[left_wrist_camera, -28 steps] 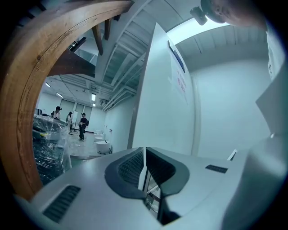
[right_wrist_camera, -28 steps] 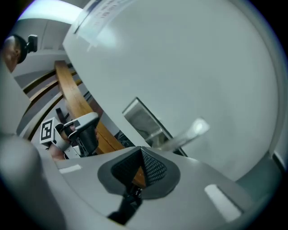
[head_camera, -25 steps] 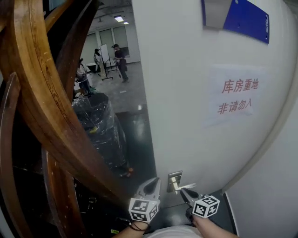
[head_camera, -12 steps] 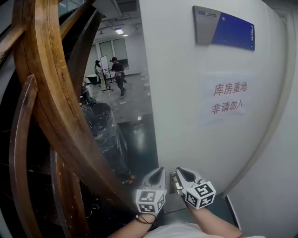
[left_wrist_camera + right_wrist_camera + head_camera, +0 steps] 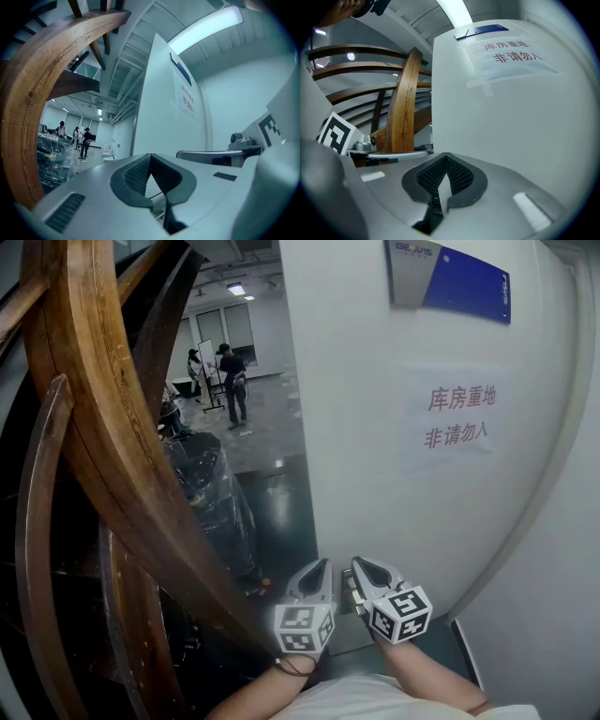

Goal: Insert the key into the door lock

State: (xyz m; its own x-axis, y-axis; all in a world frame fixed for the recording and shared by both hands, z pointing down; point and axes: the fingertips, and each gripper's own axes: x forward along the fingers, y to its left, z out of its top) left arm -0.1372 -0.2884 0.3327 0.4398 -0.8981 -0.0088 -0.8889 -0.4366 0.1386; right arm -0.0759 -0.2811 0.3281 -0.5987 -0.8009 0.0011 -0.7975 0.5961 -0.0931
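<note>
A white door stands ahead of me, with a small metal lock plate low on its left edge, mostly hidden between my two grippers. My left gripper is shut and empty, just left of the plate. My right gripper is shut just right of the plate. In the right gripper view a thin pale strip, the key, sits edge-on between the pads of the right gripper, facing the door. The left gripper view shows the left gripper with its tips touching beside the door's edge.
A paper sign with red characters and a blue plaque hang on the door. Thick curved wooden beams fill the left. A plastic-wrapped bundle stands on the dark floor beyond; two people are far off in the hall.
Both grippers have risen to the level of the lock plate and now hide most of it. The right one rose more and rolled. Little has moved in the last half second.
</note>
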